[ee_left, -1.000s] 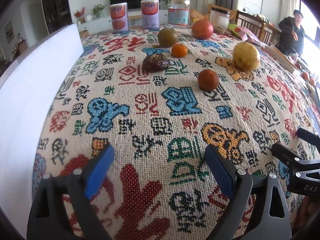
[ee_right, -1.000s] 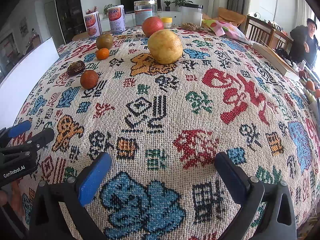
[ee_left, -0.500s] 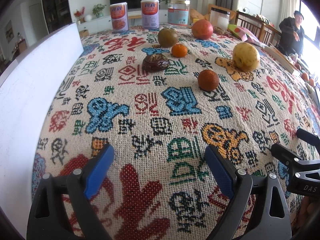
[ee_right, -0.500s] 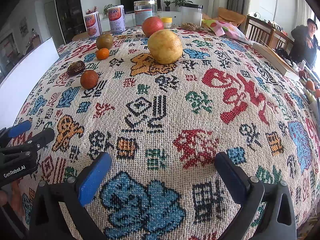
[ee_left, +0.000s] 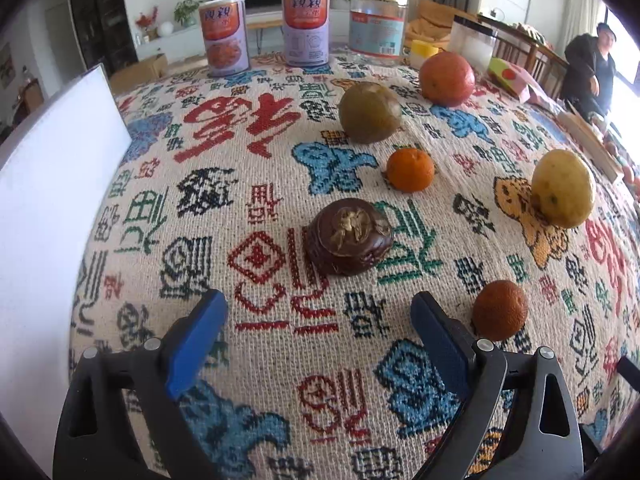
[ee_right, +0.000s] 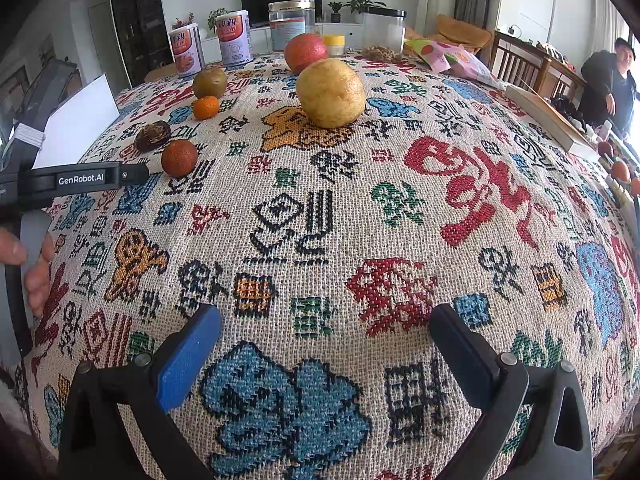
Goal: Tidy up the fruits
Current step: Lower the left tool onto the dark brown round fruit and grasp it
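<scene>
Several fruits lie on the patterned tablecloth (ee_left: pixel 280 360). In the left wrist view a dark brown wrinkled fruit (ee_left: pixel 349 237) sits just ahead of my open left gripper (ee_left: pixel 318 312), nothing between its fingers. A dark orange fruit (ee_left: pixel 499 309) lies beside the right finger. Farther off are a small orange (ee_left: pixel 410 169), a green-brown fruit (ee_left: pixel 369 113), a big orange-red fruit (ee_left: pixel 447 79) and a yellow fruit (ee_left: pixel 563 188). My right gripper (ee_right: pixel 326 326) stands open over bare cloth, the yellow fruit (ee_right: pixel 330 93) well ahead of it. The left gripper's body (ee_right: pixel 68 180) shows at its left.
A white board (ee_left: pixel 44 208) stands along the table's left edge. Two cans (ee_left: pixel 225 35), a glass jar (ee_left: pixel 378 28) and a clear container (ee_left: pixel 473 43) line the far edge, with snack bags (ee_right: pixel 448 58) beside them. A person (ee_right: pixel 612 80) sits at the far right.
My left gripper has moved forward across the table toward the brown fruit, which now sits close ahead of its fingers. The right gripper has stayed in place.
</scene>
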The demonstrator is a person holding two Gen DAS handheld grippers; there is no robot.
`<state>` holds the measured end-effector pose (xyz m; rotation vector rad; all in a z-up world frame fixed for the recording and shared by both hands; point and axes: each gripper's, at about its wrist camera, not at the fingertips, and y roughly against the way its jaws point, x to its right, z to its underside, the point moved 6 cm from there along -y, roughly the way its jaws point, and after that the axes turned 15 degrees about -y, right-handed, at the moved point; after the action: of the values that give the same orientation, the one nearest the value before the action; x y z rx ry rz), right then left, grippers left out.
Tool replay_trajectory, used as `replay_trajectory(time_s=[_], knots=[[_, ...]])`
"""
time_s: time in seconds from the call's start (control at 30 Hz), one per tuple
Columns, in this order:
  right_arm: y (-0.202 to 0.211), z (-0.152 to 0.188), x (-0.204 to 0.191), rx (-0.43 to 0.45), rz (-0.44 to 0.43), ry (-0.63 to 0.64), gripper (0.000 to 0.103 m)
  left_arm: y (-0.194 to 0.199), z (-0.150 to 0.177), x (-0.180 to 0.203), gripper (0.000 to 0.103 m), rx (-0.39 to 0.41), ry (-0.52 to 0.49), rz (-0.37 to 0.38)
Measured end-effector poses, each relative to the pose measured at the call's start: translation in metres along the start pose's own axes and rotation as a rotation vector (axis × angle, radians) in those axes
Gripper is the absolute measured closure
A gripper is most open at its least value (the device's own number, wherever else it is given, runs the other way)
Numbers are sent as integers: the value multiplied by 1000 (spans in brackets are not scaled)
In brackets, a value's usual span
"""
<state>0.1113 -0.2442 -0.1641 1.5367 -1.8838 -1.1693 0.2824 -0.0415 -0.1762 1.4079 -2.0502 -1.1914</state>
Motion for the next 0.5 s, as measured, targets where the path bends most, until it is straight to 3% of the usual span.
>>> replay_trajectory(time_s=[0.1,0.17,0.2,0.33,0.5], knots=[[0,0,0,0,-1,0,0,-8,-13,1,10,26,-27,17],[0,0,0,0,0,0,0,-6,-17,-1,35,52,-32,21],[0,0,0,0,0,0,0,-5,-18,-2,58,63,-29,27],[0,0,0,0,0,-1,0,4,-6,-9,58,57,18,6],[0,0,0,0,0,-1,0,42,44,3,58,31,25,19]])
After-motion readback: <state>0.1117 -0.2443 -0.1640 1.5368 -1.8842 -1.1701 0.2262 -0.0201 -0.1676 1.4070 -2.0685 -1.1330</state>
